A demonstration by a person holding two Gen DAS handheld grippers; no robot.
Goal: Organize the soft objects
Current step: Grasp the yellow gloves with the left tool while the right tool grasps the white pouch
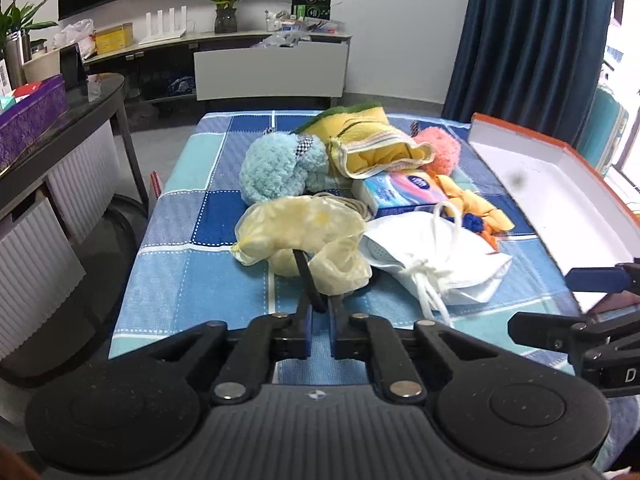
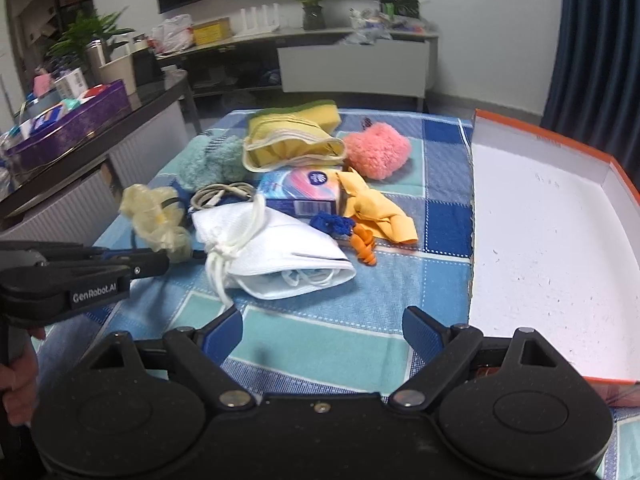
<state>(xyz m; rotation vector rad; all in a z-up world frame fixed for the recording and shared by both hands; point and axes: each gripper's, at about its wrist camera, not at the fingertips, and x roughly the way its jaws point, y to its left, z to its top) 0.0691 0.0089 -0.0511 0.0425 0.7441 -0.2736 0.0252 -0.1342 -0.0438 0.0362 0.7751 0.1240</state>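
Observation:
A pale yellow shower cap with a black band lies on the checked blue cloth. My left gripper is shut on the cap's black band; it also shows in the right wrist view. Beside the cap lie a white mask pouch, a light blue plush, a yellow towel, a pink pom, a tissue pack and an orange cloth. My right gripper is open and empty above the cloth's near edge.
An open white box with an orange rim sits at the right of the cloth. A coiled cable, a blue scrunchie and orange earplugs lie among the items. A dark table with a purple box stands at the left.

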